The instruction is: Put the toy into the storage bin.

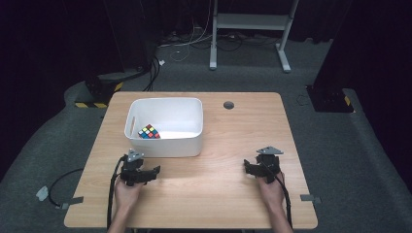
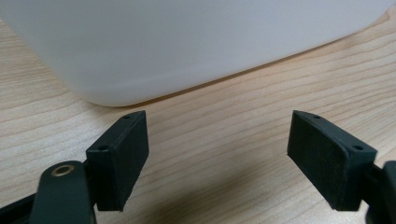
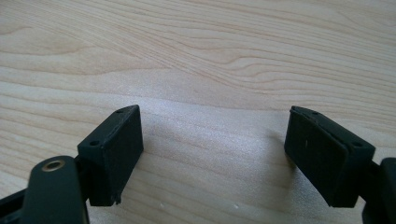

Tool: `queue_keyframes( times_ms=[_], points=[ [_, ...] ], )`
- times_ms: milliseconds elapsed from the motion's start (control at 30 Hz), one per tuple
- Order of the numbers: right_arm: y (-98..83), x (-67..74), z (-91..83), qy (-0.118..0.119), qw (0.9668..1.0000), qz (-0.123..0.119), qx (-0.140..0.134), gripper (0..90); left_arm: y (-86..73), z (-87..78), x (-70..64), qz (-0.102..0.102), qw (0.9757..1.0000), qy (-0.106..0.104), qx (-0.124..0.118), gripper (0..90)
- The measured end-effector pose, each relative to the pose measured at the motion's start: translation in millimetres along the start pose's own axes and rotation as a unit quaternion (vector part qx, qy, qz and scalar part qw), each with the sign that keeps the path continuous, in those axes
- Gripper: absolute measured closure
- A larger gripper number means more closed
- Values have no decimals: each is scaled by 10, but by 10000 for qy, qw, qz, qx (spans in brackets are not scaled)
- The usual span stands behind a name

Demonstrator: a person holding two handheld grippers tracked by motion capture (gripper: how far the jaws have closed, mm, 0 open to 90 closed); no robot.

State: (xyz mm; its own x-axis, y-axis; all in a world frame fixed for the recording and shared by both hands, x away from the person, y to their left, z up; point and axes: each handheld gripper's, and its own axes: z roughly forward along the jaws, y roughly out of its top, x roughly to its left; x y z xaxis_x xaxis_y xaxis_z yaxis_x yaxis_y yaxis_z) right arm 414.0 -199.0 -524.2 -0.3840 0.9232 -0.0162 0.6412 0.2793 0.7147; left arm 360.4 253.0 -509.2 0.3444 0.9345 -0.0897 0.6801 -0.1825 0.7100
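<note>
A white plastic bin (image 1: 165,143) stands on the left half of the wooden table (image 1: 233,131). Inside it lies a colourful puzzle cube (image 1: 149,132). My left gripper (image 1: 138,170) rests just in front of the bin's near wall, held by a hand. In the left gripper view its jaws stand apart with only bare wood between them, and the bin (image 2: 187,42) rises close ahead. My right gripper (image 1: 262,167) sits at the table's right front, also held by a hand. Its jaws are spread wide over bare wood (image 3: 210,93) in the right gripper view.
A round cable hole (image 1: 229,105) lies near the table's far edge. Cables trail from both grippers over the near edge. Behind the table on the grey carpet stand a white metal frame (image 1: 250,22) and black stands.
</note>
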Motion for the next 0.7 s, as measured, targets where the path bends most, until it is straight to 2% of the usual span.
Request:
queue_keyframes(
  times_ms=[700],
  points=[
    [0, 0, 0, 0, 10000, 0, 0, 193, -7, 101, 7, 41, 9999, 131, -5, 210]
  ],
)
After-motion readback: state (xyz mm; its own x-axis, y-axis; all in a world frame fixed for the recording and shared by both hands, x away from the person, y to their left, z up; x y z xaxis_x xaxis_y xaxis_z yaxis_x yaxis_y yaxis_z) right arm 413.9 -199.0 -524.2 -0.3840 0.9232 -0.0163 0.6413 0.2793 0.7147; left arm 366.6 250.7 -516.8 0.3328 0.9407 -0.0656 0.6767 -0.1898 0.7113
